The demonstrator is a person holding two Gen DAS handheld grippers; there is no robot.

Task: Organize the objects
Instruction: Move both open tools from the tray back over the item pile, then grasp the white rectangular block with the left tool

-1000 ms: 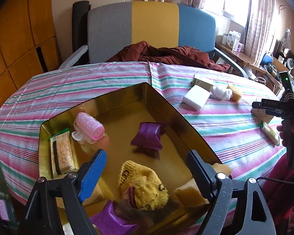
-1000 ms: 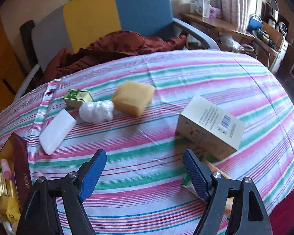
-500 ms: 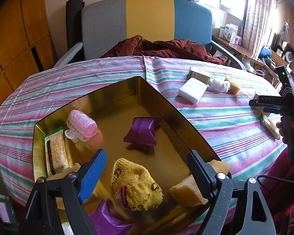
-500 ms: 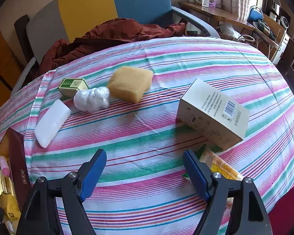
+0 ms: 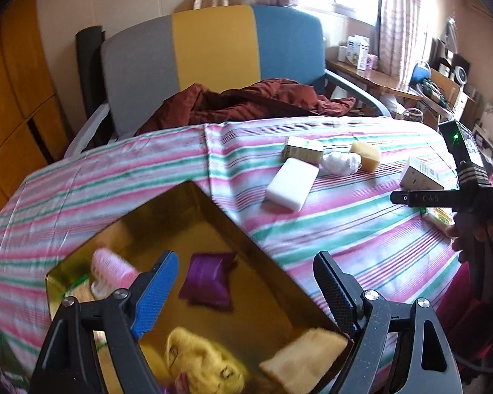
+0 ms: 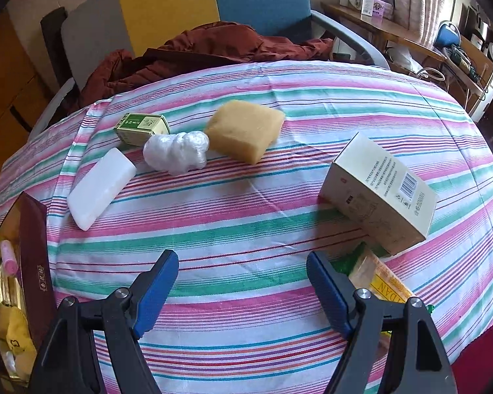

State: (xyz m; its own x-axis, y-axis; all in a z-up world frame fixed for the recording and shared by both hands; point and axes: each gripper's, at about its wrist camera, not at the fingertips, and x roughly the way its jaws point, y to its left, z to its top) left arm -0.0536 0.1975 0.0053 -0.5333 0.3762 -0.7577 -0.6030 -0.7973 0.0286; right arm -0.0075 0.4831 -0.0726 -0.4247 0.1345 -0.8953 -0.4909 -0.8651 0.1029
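A gold tin (image 5: 233, 226) sits on the striped table, holding a pink hair roller (image 5: 110, 267), a purple packet (image 5: 208, 277), a yellow sock (image 5: 200, 364) and a sponge piece (image 5: 302, 358). My left gripper (image 5: 243, 290) is open and empty above the tin. My right gripper (image 6: 241, 290) is open and empty above bare cloth. Ahead of it lie a white block (image 6: 100, 187), a green box (image 6: 143, 128), a white plastic wad (image 6: 177, 151), a tan sponge (image 6: 246, 133) and a beige carton (image 6: 381, 193). A snack packet (image 6: 378, 279) lies by its right finger.
A grey, yellow and blue chair (image 5: 213, 52) with a dark red jacket (image 5: 246, 101) stands behind the table. The tin's edge (image 6: 33, 256) shows at the right wrist view's left. A cluttered desk (image 6: 410, 32) stands at the far right.
The left gripper has risen and tilted up, so the tin sits lower in view. The right gripper has moved forward and slightly lower toward the objects. Both stay open.
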